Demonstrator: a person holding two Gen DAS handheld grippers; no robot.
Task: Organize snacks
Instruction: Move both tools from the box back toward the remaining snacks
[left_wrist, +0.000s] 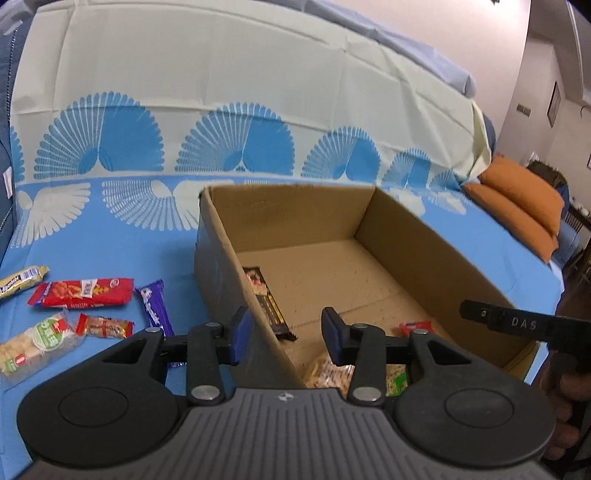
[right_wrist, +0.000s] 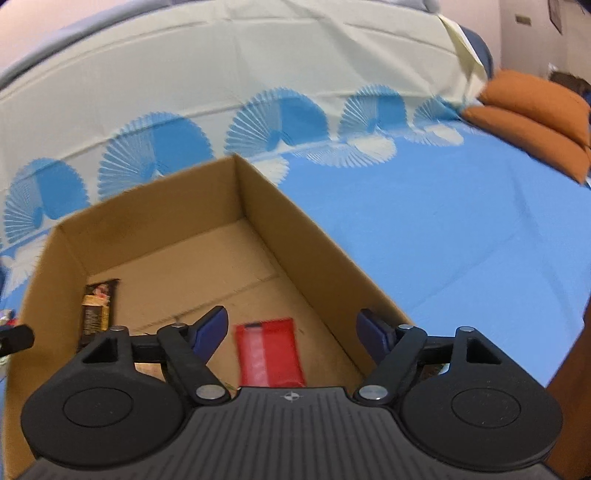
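The left hand-held gripper (left_wrist: 282, 334) hangs with its jaws partly apart and nothing between them, straddling the near-left wall of the cardboard box (left_wrist: 417, 236), which stands on a bed under a blue fan-patterned sheet (left_wrist: 122, 254). The right hand-held gripper (right_wrist: 291, 332) is over the box's near end, jaws spread wide and empty; just below and ahead of it a red packet (right_wrist: 269, 354) lies flat on the box floor, its long axis running away from the gripper and tilted slightly. It is blurred, so it may not have settled yet. A dark chocolate bar (left_wrist: 267, 299) lies along the box's left wall, lengthwise from near to far, just ahead of the left gripper's pads. To that gripper's left, outside the box, several snacks wait on the sheet: a purple bar (left_wrist: 155, 306) closest, its long axis pointing roughly away from the gripper; a long red packet (left_wrist: 83, 291) lying crosswise; a small orange-wrapped bar (left_wrist: 105, 326), also crosswise; a clear bag with a green label (left_wrist: 35, 343); and a yellow-white bar (left_wrist: 22, 280) farthest left. The step in hand appears to be fetching the next snack. The left gripper would do well to swing left, clear the box wall, and close across the purple bar's narrow width rather than along its length, so the wrapper does not buckle.
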